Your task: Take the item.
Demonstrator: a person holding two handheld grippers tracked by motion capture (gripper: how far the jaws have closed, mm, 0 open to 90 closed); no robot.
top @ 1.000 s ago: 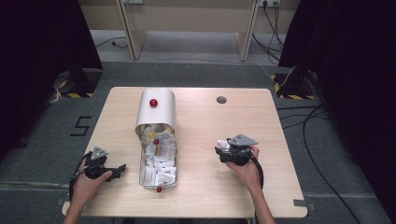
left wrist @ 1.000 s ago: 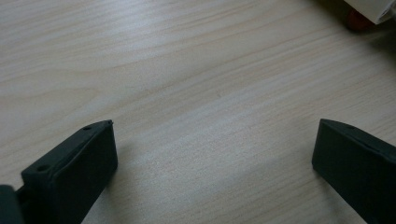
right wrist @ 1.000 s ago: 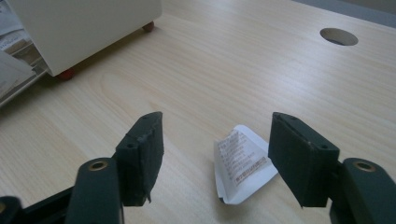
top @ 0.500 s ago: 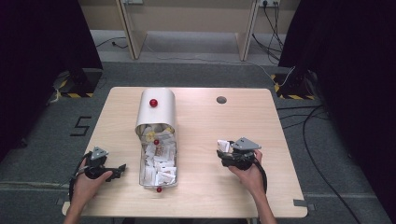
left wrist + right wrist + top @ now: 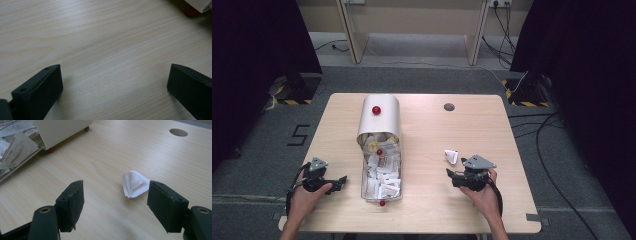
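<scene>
The right gripper (image 5: 454, 176) was held low over the table (image 5: 512, 130), near the right half of the front edge, with its jaws spread wide and nothing between them. In the right gripper view (image 5: 116, 202) a folded paper packet (image 5: 134, 184) lay flat on the wood just beyond the gap, closer to the right-hand jaw in that view and apart from both. In the high view the packet (image 5: 452, 157) was seen just behind the right gripper, well apart from the tray (image 5: 382, 197).

The left gripper (image 5: 339, 181) was held near the front left corner, just beside the tray's left wall. Its jaws were likewise spread, with bare table between them in the left gripper view (image 5: 113, 82).

The tray stood left of centre, running from near the front edge toward the back, and was loaded with many white packets. Its rear end met a silver cover (image 5: 380, 119) bearing a red knob (image 5: 376, 110). Small red feet were seen at the tray's ends.

Progress was judged as follows. One packet lay outside the tray and was not gripped. Whether it was to be picked up or had just been set down could not be told. If a pick was intended, the approach was nearly complete; advancing, closing and transfer remained. The bulk of the packets remained in the tray.
</scene>
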